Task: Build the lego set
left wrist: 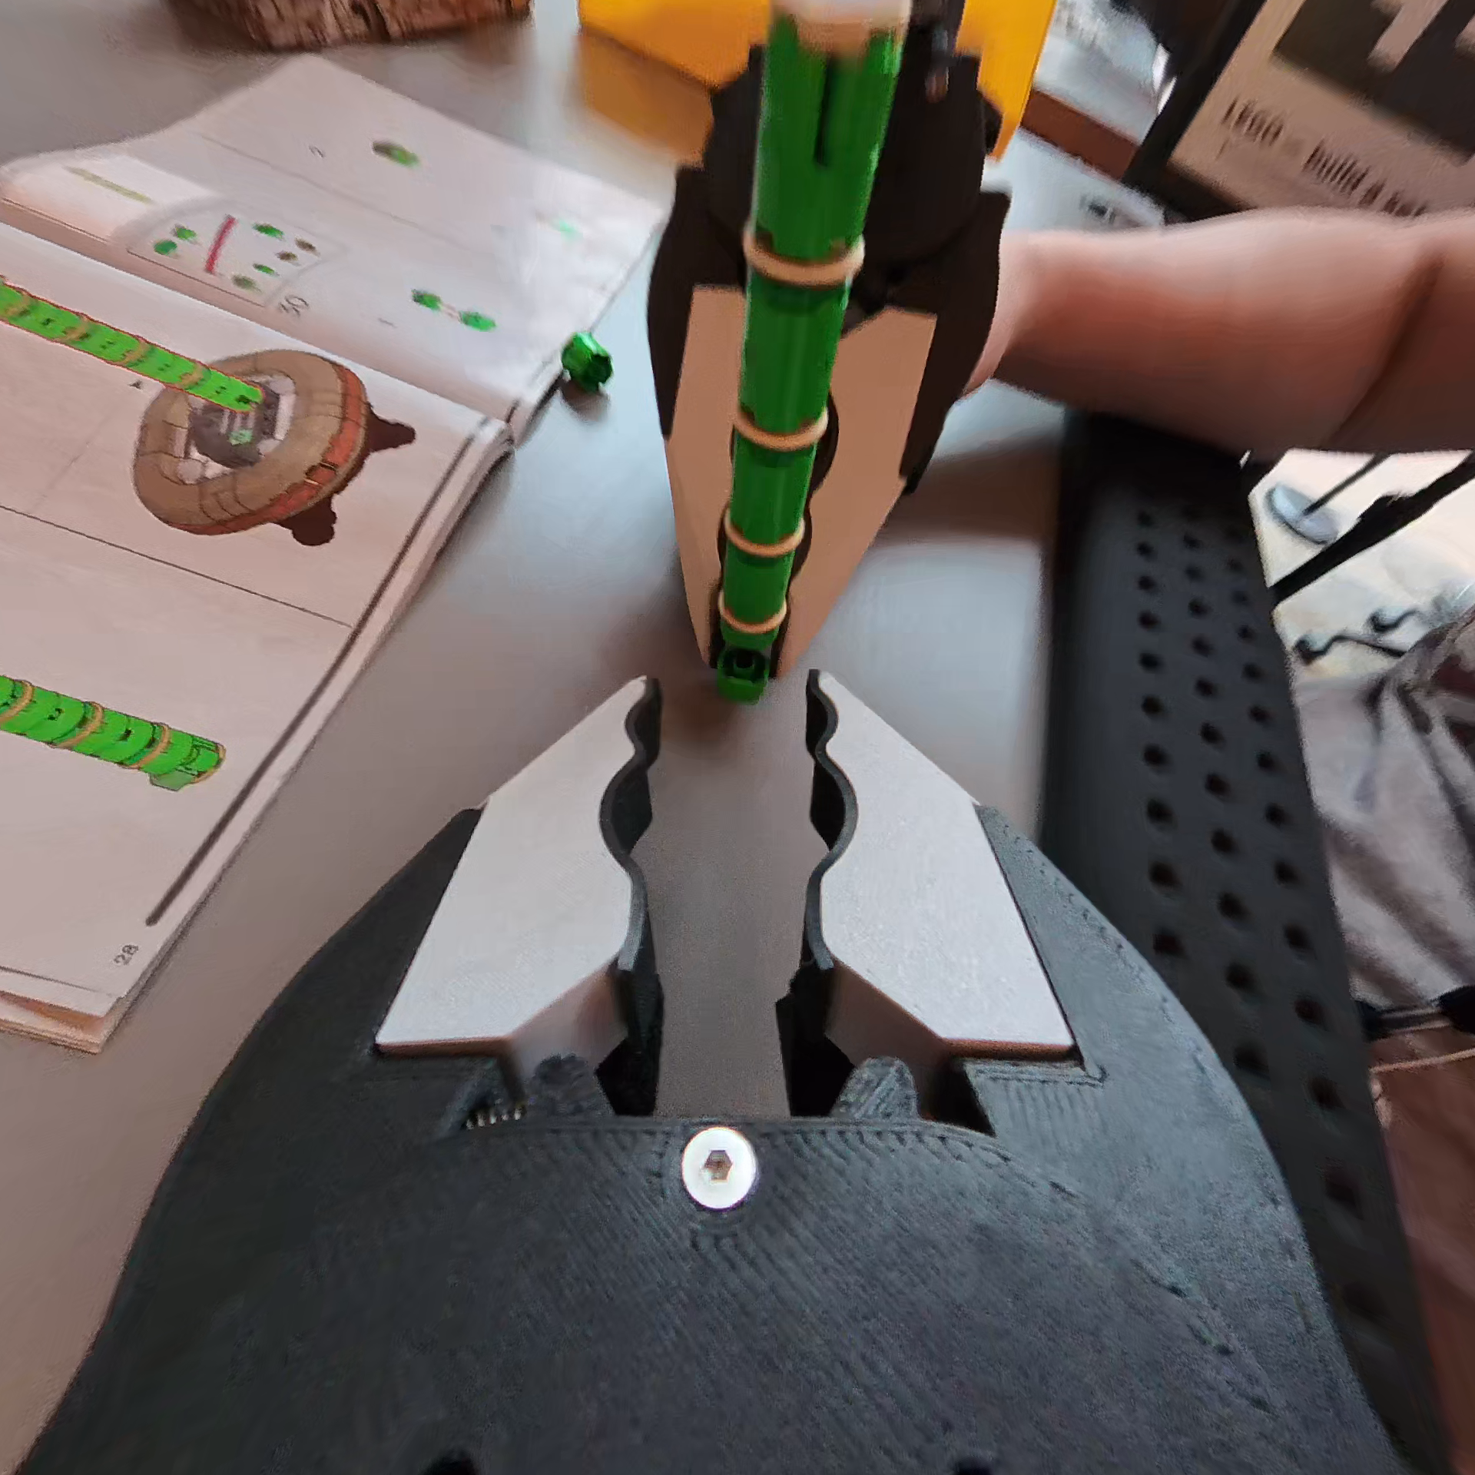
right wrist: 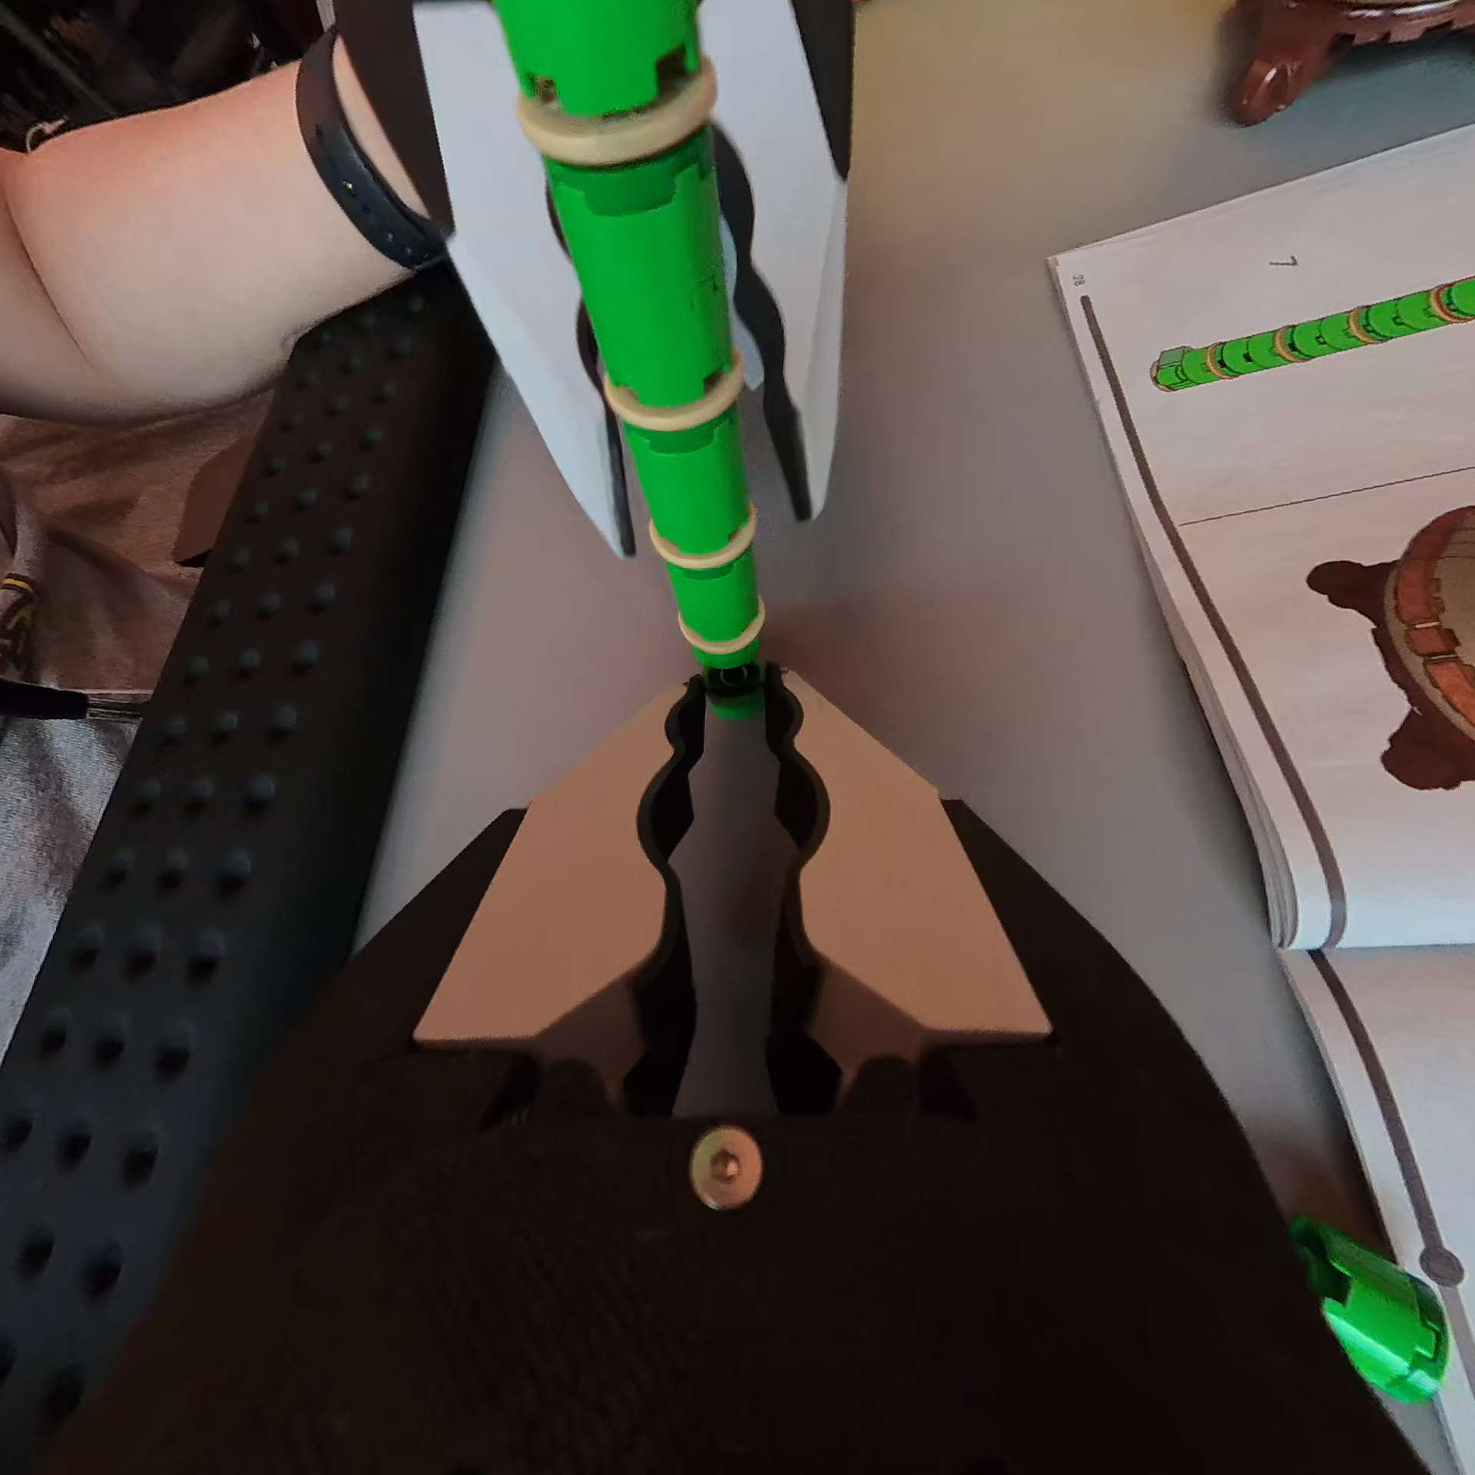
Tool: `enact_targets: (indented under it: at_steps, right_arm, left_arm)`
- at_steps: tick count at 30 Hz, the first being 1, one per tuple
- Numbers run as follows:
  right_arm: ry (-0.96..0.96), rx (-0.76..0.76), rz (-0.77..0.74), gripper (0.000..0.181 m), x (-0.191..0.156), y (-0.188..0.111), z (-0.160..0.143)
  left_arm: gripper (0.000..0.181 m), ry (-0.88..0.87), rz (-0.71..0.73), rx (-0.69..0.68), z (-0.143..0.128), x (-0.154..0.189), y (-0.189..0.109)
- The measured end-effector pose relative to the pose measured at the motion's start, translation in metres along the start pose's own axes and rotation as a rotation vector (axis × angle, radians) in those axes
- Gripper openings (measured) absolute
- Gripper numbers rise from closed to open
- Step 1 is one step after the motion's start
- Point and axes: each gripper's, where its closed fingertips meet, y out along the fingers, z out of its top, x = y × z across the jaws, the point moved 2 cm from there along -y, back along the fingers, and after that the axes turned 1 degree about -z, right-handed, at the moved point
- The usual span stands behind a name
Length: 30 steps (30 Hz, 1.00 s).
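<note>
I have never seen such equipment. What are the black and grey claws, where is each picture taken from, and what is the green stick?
Each claw is a hand-held gripper with a camera that looks along its two fingers, so each picture is one gripper's own view. A person's forearm shows behind. The left gripper is open and holds nothing. The right gripper pinches the bottom end of a green Lego stalk with tan rings, which stands up from the grey table. Each gripper also appears far off in the other's view. On the table lie an open instruction booklet, a loose green Lego piece and a black perforated panel.
</note>
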Motion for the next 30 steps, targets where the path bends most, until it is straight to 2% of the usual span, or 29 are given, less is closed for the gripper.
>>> enact_targets:
  at_steps: [3, 7, 8, 11, 13, 17, 20, 22, 30]
  right_arm:
    - [-0.001, -0.031, 0.019, 0.015, -0.002, 0.003, -0.002]
    - [0.022, -0.037, 0.042, 0.015, -0.003, 0.005, -0.001]
    - [0.026, -0.038, 0.043, 0.015, -0.002, 0.005, -0.002]
    - [0.035, -0.035, 0.052, 0.015, -0.003, 0.005, -0.001]
    - [0.049, -0.028, 0.058, 0.015, -0.003, 0.005, 0.0]
    - [0.118, 0.03, 0.079, 0.034, -0.001, 0.002, 0.005]
    - [0.175, 0.102, 0.094, 0.03, 0.002, -0.003, 0.012]
    - [0.202, 0.123, 0.102, 0.016, 0.003, -0.005, 0.014]
    - [0.168, 0.117, 0.098, 0.014, 0.002, -0.004, 0.013]
  left_arm:
    - [0.038, -0.051, -0.052, 0.107, 0.017, -0.001, -0.003]
    - [0.04, -0.08, -0.115, 0.14, 0.03, 0.001, 0.005]
    - [0.039, -0.075, -0.125, 0.124, 0.029, 0.003, 0.009]
    - [0.016, -0.047, -0.089, 0.085, 0.024, 0.001, 0.017]
    - [0.016, -0.055, -0.078, 0.091, 0.025, -0.002, 0.016]
    - [0.016, -0.083, -0.078, 0.102, 0.023, -0.006, 0.014]
    - [0.016, -0.095, -0.081, 0.105, 0.023, -0.007, 0.015]
    - [0.016, -0.093, -0.077, 0.108, 0.023, -0.007, 0.015]
    - [0.016, -0.084, -0.08, 0.097, 0.021, -0.005, 0.014]
